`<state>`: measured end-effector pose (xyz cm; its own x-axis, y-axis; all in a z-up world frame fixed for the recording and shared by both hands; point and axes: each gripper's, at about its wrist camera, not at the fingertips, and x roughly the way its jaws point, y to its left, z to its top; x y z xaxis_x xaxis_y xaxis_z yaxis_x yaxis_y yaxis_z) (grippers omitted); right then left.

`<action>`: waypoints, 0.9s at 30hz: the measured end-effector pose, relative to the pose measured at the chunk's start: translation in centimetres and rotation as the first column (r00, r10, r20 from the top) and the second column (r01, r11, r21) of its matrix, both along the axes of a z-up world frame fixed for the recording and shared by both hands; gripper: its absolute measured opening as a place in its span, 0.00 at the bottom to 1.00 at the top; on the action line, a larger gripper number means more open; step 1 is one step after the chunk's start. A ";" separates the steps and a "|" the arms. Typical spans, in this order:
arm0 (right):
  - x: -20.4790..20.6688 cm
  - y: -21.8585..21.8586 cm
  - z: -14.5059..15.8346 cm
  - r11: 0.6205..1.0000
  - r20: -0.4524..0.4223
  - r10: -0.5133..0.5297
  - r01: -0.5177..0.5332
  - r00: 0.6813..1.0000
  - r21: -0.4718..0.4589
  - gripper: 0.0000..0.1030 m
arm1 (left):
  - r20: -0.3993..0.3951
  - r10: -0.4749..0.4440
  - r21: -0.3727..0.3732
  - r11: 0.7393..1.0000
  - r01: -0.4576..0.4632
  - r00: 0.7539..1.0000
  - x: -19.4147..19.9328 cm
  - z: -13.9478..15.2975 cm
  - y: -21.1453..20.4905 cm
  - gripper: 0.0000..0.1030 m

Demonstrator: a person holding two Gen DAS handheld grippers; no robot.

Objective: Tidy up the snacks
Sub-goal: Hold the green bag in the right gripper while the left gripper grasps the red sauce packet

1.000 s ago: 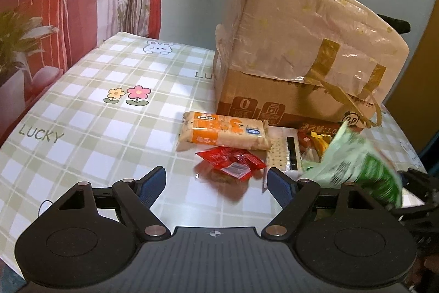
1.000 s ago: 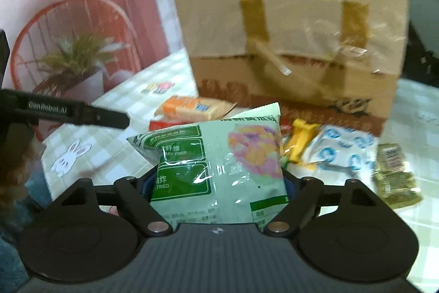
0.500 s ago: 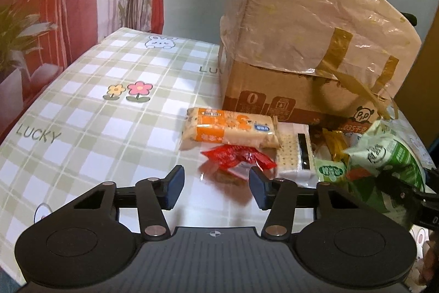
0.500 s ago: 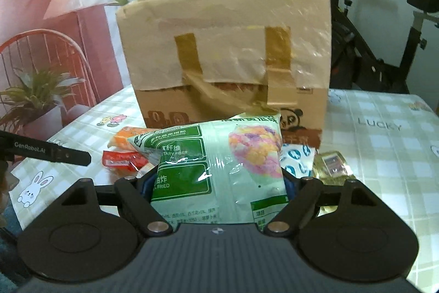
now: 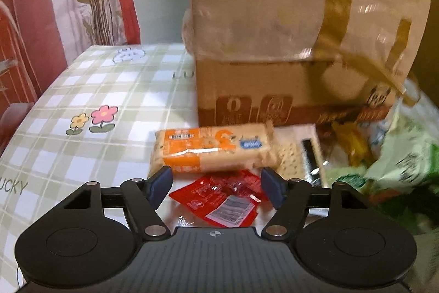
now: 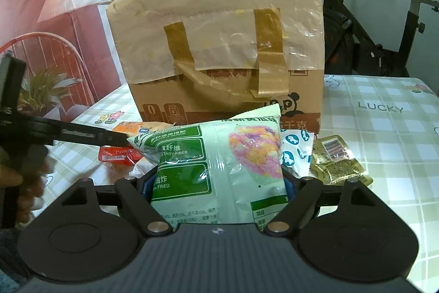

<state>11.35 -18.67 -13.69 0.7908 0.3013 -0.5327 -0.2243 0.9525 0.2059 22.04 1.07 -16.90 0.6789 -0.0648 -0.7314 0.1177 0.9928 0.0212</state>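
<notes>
My left gripper point(image 5: 216, 183) hangs low over the table, its jaws opening, and a red snack packet point(image 5: 219, 197) lies between the blue pads without being pressed. Just beyond it lies an orange cracker pack point(image 5: 216, 148). My right gripper point(image 6: 219, 183) is shut on a green snack bag point(image 6: 219, 164), which hides its pads. The same green bag point(image 5: 406, 164) shows blurred at the right of the left wrist view. The left gripper's finger point(image 6: 82, 136) reaches in from the left of the right wrist view, above the red packet point(image 6: 118, 155).
A tall cardboard box point(image 6: 219, 45) wrapped in taped plastic stands behind the snacks on the checked tablecloth point(image 5: 82, 89). In front of it lie a white cracker pack point(image 5: 299, 153), a yellow packet point(image 5: 351, 144), a blue-and-white packet point(image 6: 296, 150) and an olive packet point(image 6: 337, 161). An exercise bike point(image 6: 384, 32) stands behind the table.
My left gripper has moved forward and down over the red packet; its jaws narrowed, then widened again. The right gripper swung a little at first, still holding the green bag.
</notes>
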 end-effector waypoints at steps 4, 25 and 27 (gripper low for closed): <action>0.0 -0.1 0.0 1.000 -0.004 -0.001 0.001 1.000 0.004 0.80 | -0.014 0.019 -0.021 1.000 -0.019 1.000 -0.4 -0.6 0.8 0.71; -0.3 -0.3 -0.2 1.000 -0.011 0.004 -0.004 1.000 0.023 0.80 | 0.027 0.023 0.033 0.999 -0.024 0.999 -4.0 0.0 2.3 0.60; -0.2 -0.3 -0.2 1.000 -0.013 0.003 -0.003 1.000 0.023 0.80 | 0.044 -0.016 0.052 0.999 0.014 0.999 -4.2 0.2 1.8 0.52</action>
<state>11.11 -18.97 -13.88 0.7832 0.3157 -0.5356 -0.2241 0.9469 0.2305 17.85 2.83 -16.74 0.7098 -0.0378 -0.7034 0.1302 0.9884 0.0783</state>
